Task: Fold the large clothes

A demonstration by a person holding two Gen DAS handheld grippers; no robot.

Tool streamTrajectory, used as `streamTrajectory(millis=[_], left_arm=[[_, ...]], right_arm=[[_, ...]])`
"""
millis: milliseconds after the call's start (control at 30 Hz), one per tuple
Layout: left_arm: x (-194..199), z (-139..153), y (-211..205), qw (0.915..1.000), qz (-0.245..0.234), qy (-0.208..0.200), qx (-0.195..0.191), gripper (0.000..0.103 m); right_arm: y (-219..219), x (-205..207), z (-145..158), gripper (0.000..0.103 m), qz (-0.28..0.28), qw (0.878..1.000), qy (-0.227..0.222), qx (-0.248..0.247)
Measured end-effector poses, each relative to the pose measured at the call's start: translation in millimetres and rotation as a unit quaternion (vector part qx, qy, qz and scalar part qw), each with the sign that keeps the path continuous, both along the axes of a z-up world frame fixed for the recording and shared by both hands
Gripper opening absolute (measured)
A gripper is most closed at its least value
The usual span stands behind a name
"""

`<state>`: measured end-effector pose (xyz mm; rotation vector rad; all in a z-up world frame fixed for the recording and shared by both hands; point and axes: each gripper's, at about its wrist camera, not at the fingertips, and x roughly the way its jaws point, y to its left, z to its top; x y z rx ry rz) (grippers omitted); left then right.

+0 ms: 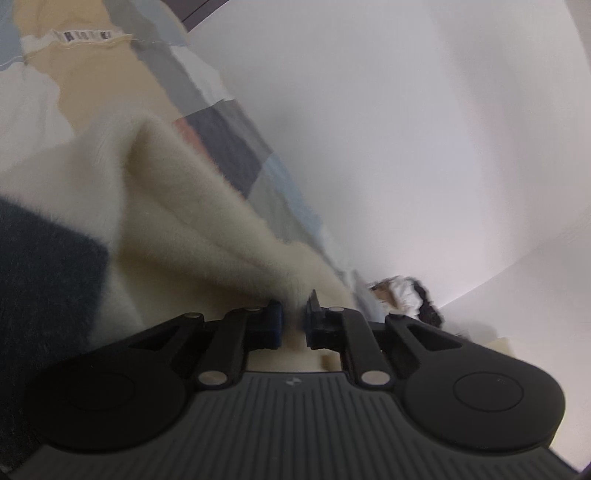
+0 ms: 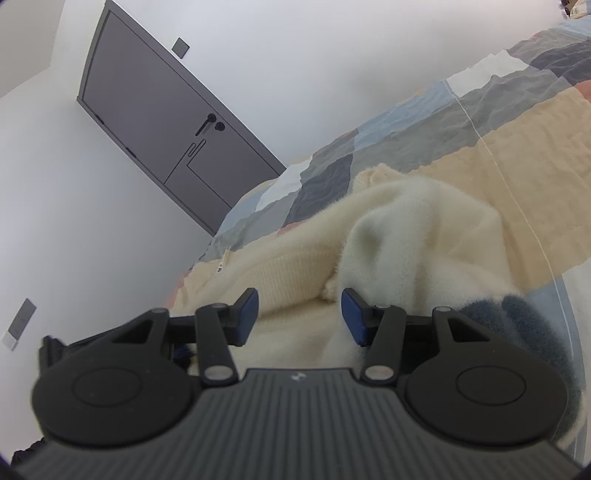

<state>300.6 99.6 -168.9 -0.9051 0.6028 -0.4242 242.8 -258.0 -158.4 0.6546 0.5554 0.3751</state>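
Fold barely begun: left gripper (image 1: pixel 293 314) clamped on fluffy cream-and-navy knit sweater (image 1: pixel 177 206), still rumpled; right gripper (image 2: pixel 300 317) released w/ nothing held.

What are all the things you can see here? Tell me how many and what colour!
Fluffy sweater: one, cream with a dark blue patch, lying rumpled on the bed.
Patchwork quilt: one, with beige, grey, blue, white and pink blocks, spread under the sweater.
Label: one, white with dark print, on the quilt edge, far end in the left wrist view.
Door: one, grey with a dark handle, in the wall beyond the bed.
Wall plates: two, grey; one beside the door top, one low on the wall.
Walls: white, all around.
Left gripper: one, black with blue pads, shut on a sweater fold.
Right gripper: one, black with blue pads, open just over the sweater.
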Motion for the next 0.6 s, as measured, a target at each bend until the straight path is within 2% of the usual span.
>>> streamTrajectory(millis=[67, 133, 167, 267, 367, 467, 533, 600], left_arm=[[-9.6, 8.2, 6.1, 0.9992, -0.009, -0.017, -0.036, 0.012], [-20.8, 15.5, 11.2, 0.9973, -0.023, -0.029, -0.063, 0.012], [-27.1, 17.6, 14.5, 0.9959, -0.030, -0.034, -0.078, 0.012], [-49.8, 21.5, 26.1, 0.9915, -0.036, -0.046, -0.116, 0.012], [-71.7, 25.4, 37.9, 0.9860, -0.041, -0.055, -0.152, 0.012], [-88.9, 33.3, 43.8, 0.9817, -0.050, -0.072, -0.169, 0.012], [-96.3, 35.1, 44.9, 0.9787, -0.055, -0.076, -0.183, 0.012], [-100.5, 35.0, 43.6, 0.9786, -0.057, -0.076, -0.183, 0.011]], right_arm=[[0.4, -2.1, 2.7, 0.057, -0.003, 1.000, -0.011, 0.002], [0.8, -4.4, 5.5, 0.072, 0.005, 0.999, -0.026, 0.018], [1.5, -5.1, 6.7, 0.083, 0.018, 0.999, -0.032, 0.031], [5.4, -10.7, 8.3, 0.085, 0.050, 0.994, -0.047, 0.085], [7.9, -14.3, 3.2, 0.085, 0.075, 0.987, -0.038, 0.137], [7.5, -17.9, -0.9, 0.085, 0.085, 0.980, -0.026, 0.177], [5.1, -21.0, 0.2, 0.085, 0.078, 0.976, -0.035, 0.198], [3.0, -19.0, 0.0, 0.089, 0.071, 0.971, -0.035, 0.225]])
